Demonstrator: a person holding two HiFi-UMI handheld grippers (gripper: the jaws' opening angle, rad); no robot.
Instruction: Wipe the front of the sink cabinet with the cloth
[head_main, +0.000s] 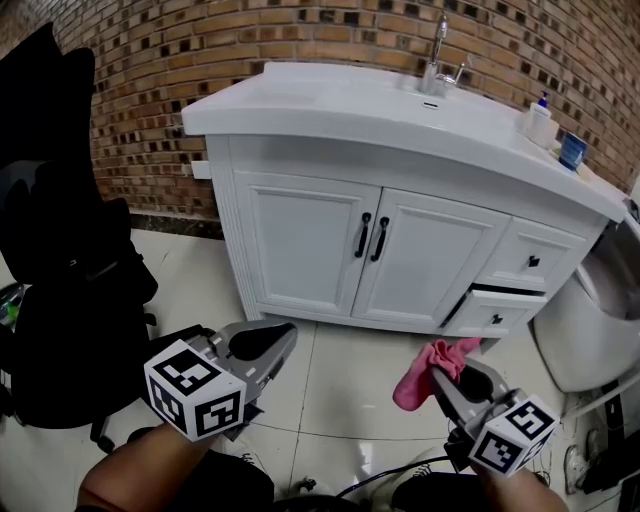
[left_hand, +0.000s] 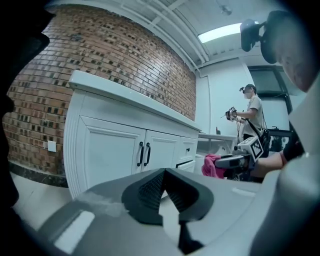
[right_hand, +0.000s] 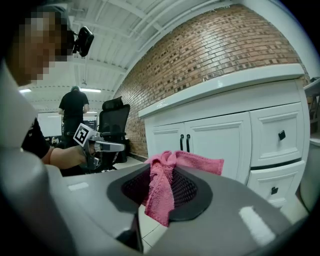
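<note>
The white sink cabinet (head_main: 400, 250) stands ahead on the tile floor, with two doors with black handles (head_main: 372, 237) and drawers on the right. My right gripper (head_main: 452, 374) is low at the right, short of the cabinet, and is shut on a pink cloth (head_main: 425, 372). In the right gripper view the cloth (right_hand: 165, 185) hangs bunched between the jaws of that gripper (right_hand: 167, 169). My left gripper (head_main: 283, 335) is low at the left, apart from the cabinet. Its jaws meet at the tips with nothing between them (left_hand: 163, 173); the cabinet front (left_hand: 115, 155) shows beyond.
A black office chair (head_main: 70, 290) stands at the left, a white toilet (head_main: 590, 330) at the right. The lower right drawer (head_main: 497, 308) is slightly ajar. A faucet (head_main: 437, 62), soap bottle (head_main: 541, 122) and blue cup (head_main: 572, 150) are on the countertop. Another person (left_hand: 252, 117) stands far off.
</note>
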